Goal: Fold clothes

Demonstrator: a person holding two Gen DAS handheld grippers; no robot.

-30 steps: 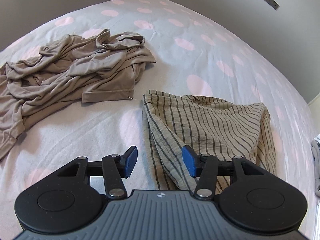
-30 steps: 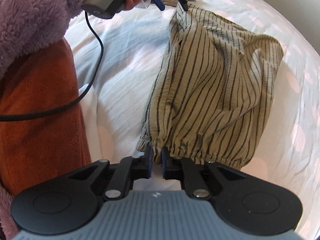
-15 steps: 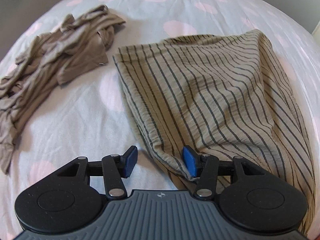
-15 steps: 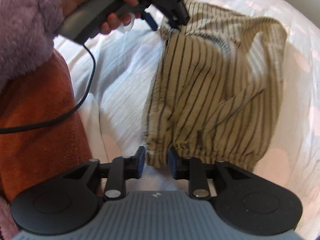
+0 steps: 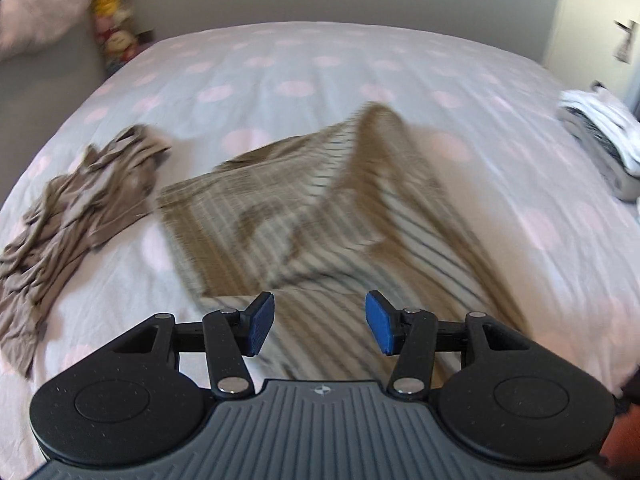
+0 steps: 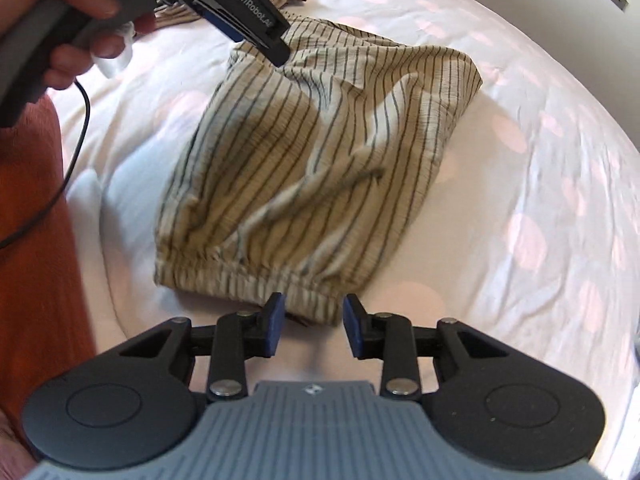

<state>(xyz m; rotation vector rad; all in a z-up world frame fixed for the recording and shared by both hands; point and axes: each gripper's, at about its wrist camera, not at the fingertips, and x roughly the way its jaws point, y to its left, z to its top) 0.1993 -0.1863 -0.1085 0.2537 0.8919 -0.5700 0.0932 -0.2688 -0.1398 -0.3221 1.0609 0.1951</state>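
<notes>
Striped garment: one, beige with dark stripes, spread rumpled on the bed in the centre of the right wrist view; its gathered elastic band lies along the lower edge, just above the right gripper's pads. In the left wrist view it fills the middle, blurred.
Taupe garment: one, crumpled, at the left of the left wrist view, just beside the striped one's left edge.
Folded pile: one stack of light and dark cloth at the right edge of the left wrist view, well apart from the other two; the number of pieces in it cannot be told.
Right gripper: jaws opening, two blue pads apart, the band's hem between them but not pressed.
Left gripper: two blue pads standing wide apart, nothing clamped, striped cloth lying beneath the gap. In the right wrist view it sits at the upper left, its tip over the garment's far corner; whether it touches cannot be told.
Hand: one, upper left, around the left gripper's grey handle, a black cable hanging from it.
Bed: one, pale sheet with pink dots.
Plush toys: a stack in the upper left corner, too blurred to count.
</notes>
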